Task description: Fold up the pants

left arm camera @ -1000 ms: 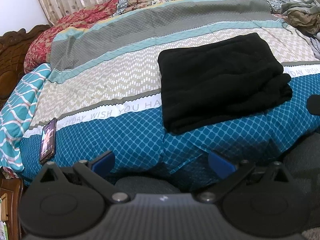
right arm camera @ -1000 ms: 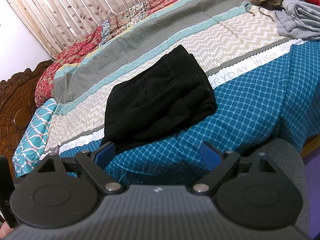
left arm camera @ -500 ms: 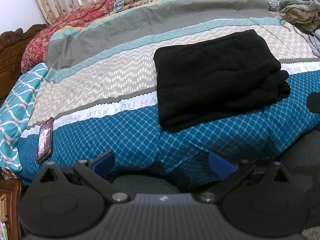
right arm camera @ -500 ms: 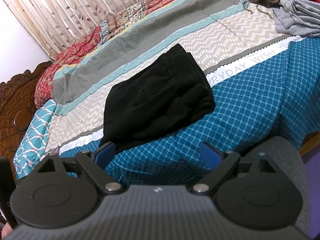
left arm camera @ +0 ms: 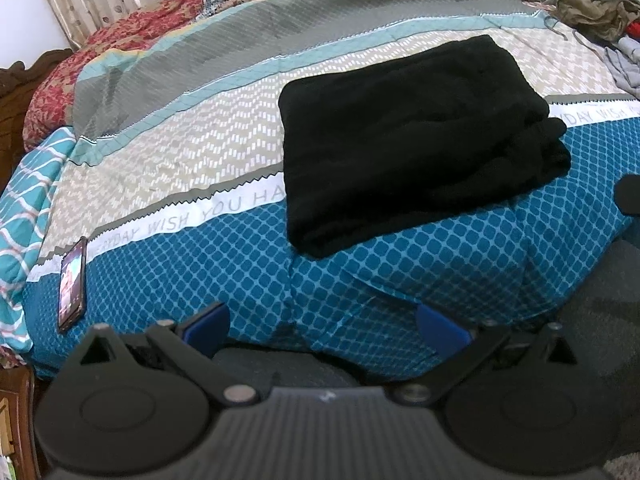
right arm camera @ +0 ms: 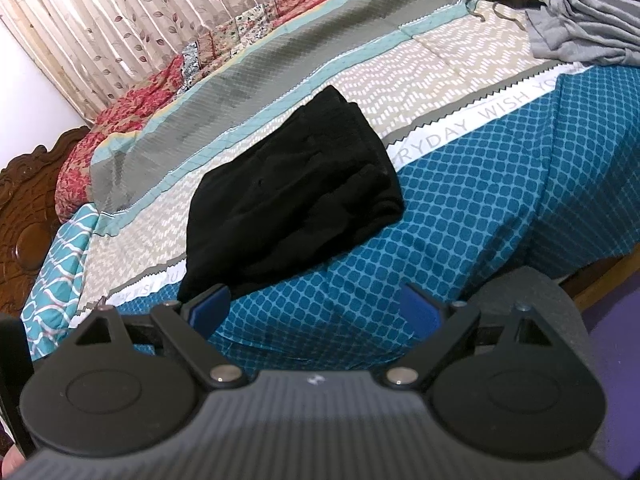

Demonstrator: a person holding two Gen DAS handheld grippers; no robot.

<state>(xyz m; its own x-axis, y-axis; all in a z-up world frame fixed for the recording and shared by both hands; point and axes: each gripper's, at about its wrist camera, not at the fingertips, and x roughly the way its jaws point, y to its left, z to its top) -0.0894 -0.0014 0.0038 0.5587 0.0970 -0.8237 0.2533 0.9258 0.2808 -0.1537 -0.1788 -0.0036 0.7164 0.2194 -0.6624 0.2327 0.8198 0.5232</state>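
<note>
The black pants [left arm camera: 408, 140] lie folded in a thick rectangular stack on the patterned bedspread [left arm camera: 180, 152], near the bed's front edge. They also show in the right wrist view [right arm camera: 292, 200]. My left gripper [left arm camera: 324, 326] is open and empty, held back from the bed's edge, below the pants. My right gripper [right arm camera: 316, 312] is open and empty too, off the bed's edge and well short of the pants.
A phone [left arm camera: 72, 284] lies at the bed's front left corner. A heap of loose clothes [right arm camera: 576, 28] sits at the far right of the bed. A carved wooden headboard [right arm camera: 24, 216] stands at the left. Curtains [right arm camera: 120, 20] hang behind.
Both views drift slightly; the pants sit a little higher and further left in each. The pants themselves have not moved. Both grippers stay open.
</note>
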